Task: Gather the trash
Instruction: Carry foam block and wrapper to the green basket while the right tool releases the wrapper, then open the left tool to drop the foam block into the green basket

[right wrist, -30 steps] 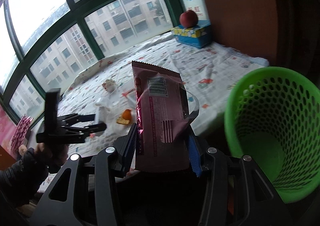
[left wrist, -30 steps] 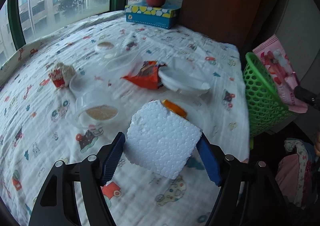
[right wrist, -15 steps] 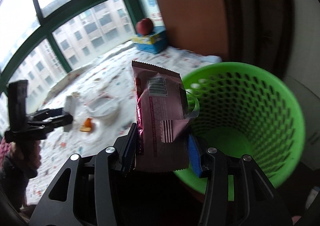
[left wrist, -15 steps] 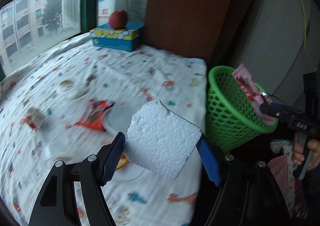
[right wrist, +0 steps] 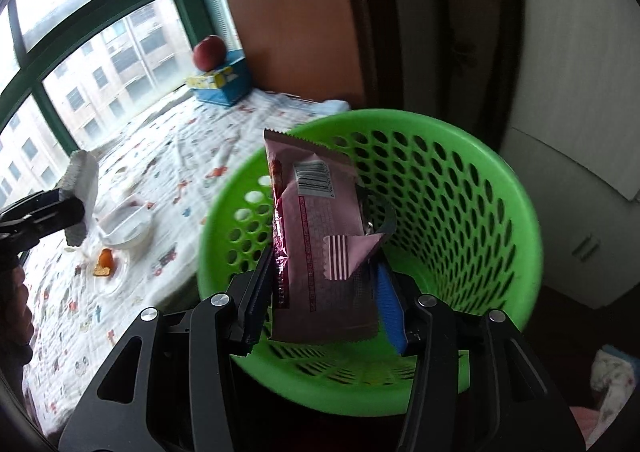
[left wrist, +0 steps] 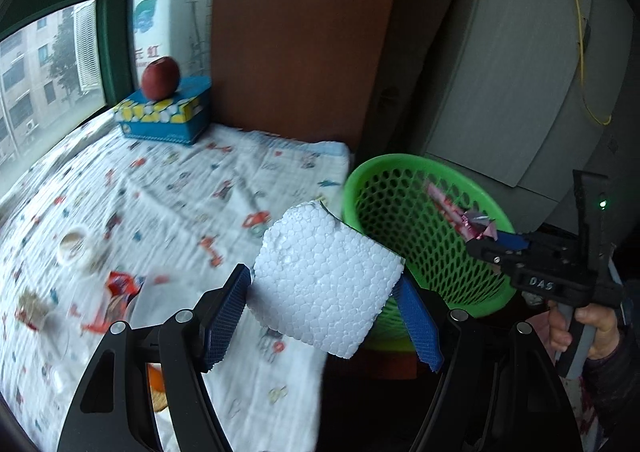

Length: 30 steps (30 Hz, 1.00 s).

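My left gripper (left wrist: 322, 280) is shut on a white foam piece (left wrist: 316, 248), held above the edge of the patterned cloth, just left of the green mesh basket (left wrist: 400, 168). My right gripper (right wrist: 324, 264) holds a pink snack wrapper (right wrist: 320, 220) upright over the mouth of the basket (right wrist: 500, 172). Its jaws are opening, with the wrapper still between the pads. In the left wrist view the right gripper (left wrist: 492, 244) pokes the wrapper (left wrist: 444, 204) in over the basket's rim. The right wrist view shows the foam (right wrist: 82, 176) in the left gripper (right wrist: 68, 208) at far left.
On the cloth lie an orange-red wrapper (left wrist: 120, 284), a small white cup (left wrist: 72, 246), a white container (right wrist: 128, 224) and orange peel (right wrist: 105, 262). A blue tissue box (left wrist: 168, 116) bears a red apple (left wrist: 160, 77). A brown panel (left wrist: 300, 32) stands behind the basket.
The right gripper carried the pink wrapper from beside the basket to over its mouth. The left gripper lifted the foam and swung it right, from above the littered cloth to next to the basket.
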Motion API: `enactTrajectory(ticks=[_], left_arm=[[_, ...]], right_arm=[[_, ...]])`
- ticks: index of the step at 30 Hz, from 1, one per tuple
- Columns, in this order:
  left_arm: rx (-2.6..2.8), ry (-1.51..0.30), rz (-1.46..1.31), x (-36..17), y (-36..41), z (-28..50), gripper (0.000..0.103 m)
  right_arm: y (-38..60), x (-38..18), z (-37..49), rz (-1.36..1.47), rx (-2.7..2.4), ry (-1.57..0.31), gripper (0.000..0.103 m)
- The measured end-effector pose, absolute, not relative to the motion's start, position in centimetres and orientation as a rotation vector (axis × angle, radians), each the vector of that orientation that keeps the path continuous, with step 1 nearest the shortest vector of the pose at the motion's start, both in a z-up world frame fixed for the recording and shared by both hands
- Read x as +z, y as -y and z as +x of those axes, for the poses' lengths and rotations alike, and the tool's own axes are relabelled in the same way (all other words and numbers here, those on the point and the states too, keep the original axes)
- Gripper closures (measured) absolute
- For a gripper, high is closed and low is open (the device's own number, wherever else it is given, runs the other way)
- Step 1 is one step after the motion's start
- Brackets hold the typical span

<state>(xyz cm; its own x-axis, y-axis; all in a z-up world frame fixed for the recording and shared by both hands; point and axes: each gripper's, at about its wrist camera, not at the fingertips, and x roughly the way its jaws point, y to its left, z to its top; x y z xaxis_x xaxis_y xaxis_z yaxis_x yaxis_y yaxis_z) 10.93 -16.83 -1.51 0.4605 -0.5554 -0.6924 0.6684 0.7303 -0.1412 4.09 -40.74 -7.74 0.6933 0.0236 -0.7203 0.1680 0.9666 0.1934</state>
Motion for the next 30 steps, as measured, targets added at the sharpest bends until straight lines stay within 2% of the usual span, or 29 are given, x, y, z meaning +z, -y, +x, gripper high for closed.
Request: enactTrajectory(ticks=[2,5,13,20,30], left_arm=[[-0.767,-0.786,0.166,-1.3,17.6,10.9,0.033],[-0.784,-0.785,0.172,-1.0,19.0,11.0,0.033],[-0.83,-0.789,0.187,-0.7,22.7,11.0,0.033],[-0.866,-0.807,0.194,-0.9,25.6,10.7,0.033],[-0.907,-0.839,0.202,-1.9,29.0,9.7,0.031]], right_arm=[[41.3,-8.0,4.0,0.267,-0.091,-0.809,0.051],[42.0,-8.2,3.7,0.288,-0.099,-0.813,0.04],[42.9,-7.9,2.4,0.288,-0.125,-0.799,0.036],[43.2,-7.0,0.4,0.279,-0.136,-0.764,0.029],[42.8,-6.3,-1.6,0.278,-0.121,-0.728,0.029]])
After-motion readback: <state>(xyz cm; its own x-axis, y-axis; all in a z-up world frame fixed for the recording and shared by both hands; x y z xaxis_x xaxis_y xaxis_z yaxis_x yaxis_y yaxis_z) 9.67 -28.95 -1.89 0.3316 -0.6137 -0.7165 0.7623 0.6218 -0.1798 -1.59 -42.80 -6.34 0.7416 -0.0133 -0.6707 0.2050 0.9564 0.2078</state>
